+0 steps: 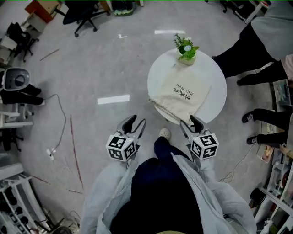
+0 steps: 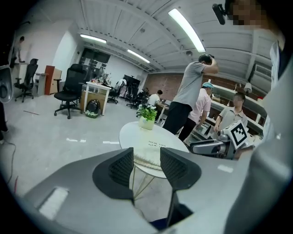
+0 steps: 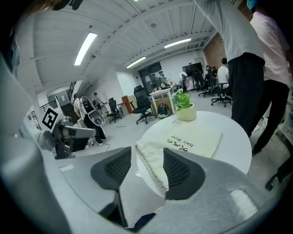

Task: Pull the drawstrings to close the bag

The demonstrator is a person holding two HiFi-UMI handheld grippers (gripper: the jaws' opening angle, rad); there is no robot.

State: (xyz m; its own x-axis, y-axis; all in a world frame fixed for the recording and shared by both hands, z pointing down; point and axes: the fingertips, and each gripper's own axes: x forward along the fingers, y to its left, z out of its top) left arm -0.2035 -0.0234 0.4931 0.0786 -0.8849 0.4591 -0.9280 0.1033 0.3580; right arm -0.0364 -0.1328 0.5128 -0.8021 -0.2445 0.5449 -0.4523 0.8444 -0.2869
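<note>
A cream drawstring bag (image 1: 181,93) with dark print lies flat on a round white table (image 1: 215,77). Its gathered mouth (image 1: 158,106) is at the table's near edge, facing me. My left gripper (image 1: 136,124) hangs open over the floor, short of the table and to the left of the bag's mouth. My right gripper (image 1: 190,124) is open just short of the table's near rim. The left gripper view shows the bag (image 2: 153,147) beyond its empty gripper (image 2: 146,161). In the right gripper view the bag (image 3: 187,142) lies beyond the empty gripper (image 3: 147,165).
A small potted plant (image 1: 186,49) stands at the table's far edge. People stand to the right of the table (image 1: 256,50). Office chairs (image 1: 84,13) are at the far left. A cable (image 1: 59,123) trails on the floor, and shelving (image 1: 279,183) lines the right side.
</note>
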